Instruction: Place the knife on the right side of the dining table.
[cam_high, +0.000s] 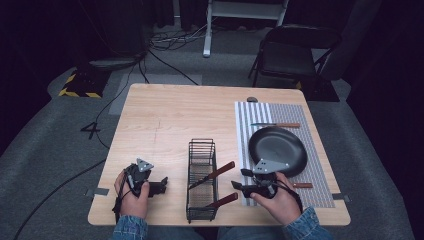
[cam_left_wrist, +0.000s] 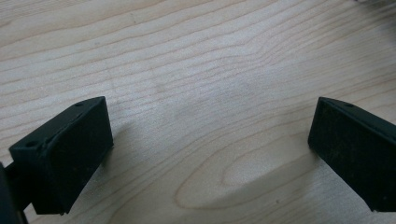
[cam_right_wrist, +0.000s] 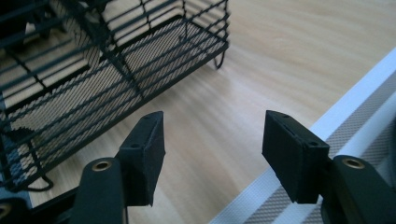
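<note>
A wooden tabletop is set in a dark room. A wire basket holding wooden-handled utensils is seen between the left claw and right claw, both wide open and empty. The knife beyond the pan would best be approached squarely.

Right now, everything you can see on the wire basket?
The wire basket is black, long and narrow, with mesh floor, barred walls and small wire feet. It stands upright on the wooden table near the front edge, between the two grippers, left of the striped placemat. Two wooden-handled utensils stick out over its right side.
</note>
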